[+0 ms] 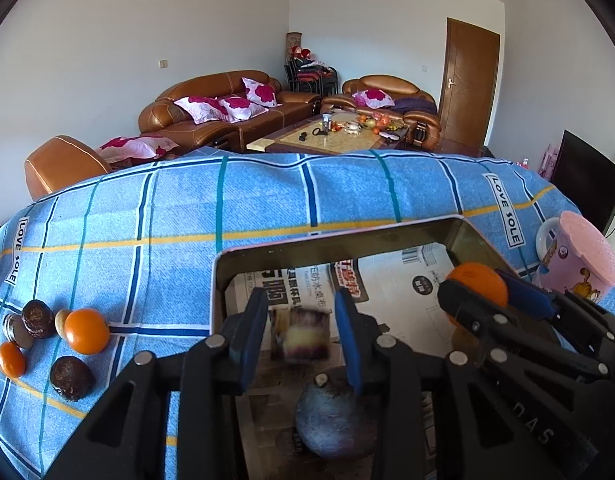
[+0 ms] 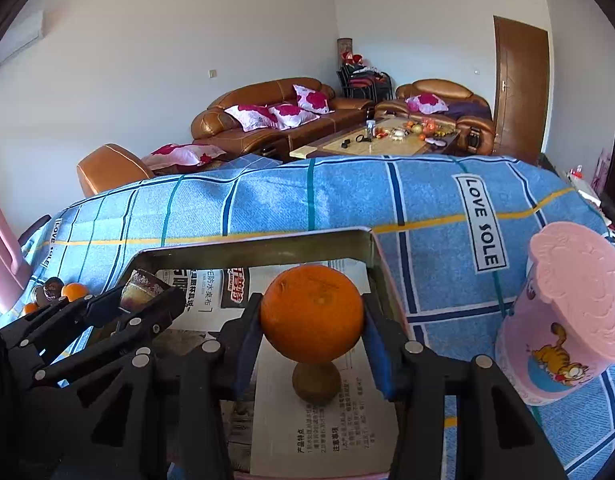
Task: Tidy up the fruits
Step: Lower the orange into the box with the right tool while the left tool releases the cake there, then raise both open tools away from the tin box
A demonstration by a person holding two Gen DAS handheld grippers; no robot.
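Note:
A metal tray (image 1: 267, 249) lined with newspaper sits on the blue checked tablecloth. My left gripper (image 1: 301, 336) is open over the tray; a blurred dark-and-yellow fruit (image 1: 301, 334) is in the gap between its blue pads, not touching them, and a dark round fruit (image 1: 333, 420) lies below on the paper. My right gripper (image 2: 312, 328) is shut on an orange (image 2: 312, 312) above the tray (image 2: 371, 248), over a small brown fruit (image 2: 316, 382). That orange also shows in the left wrist view (image 1: 477, 284). The left gripper shows in the right wrist view (image 2: 147, 300).
Loose oranges (image 1: 86, 330) and dark brown fruits (image 1: 71, 378) lie on the cloth left of the tray. A pink cartoon mug with lid (image 2: 567, 320) stands right of the tray. Sofas and a coffee table are beyond the table's far edge.

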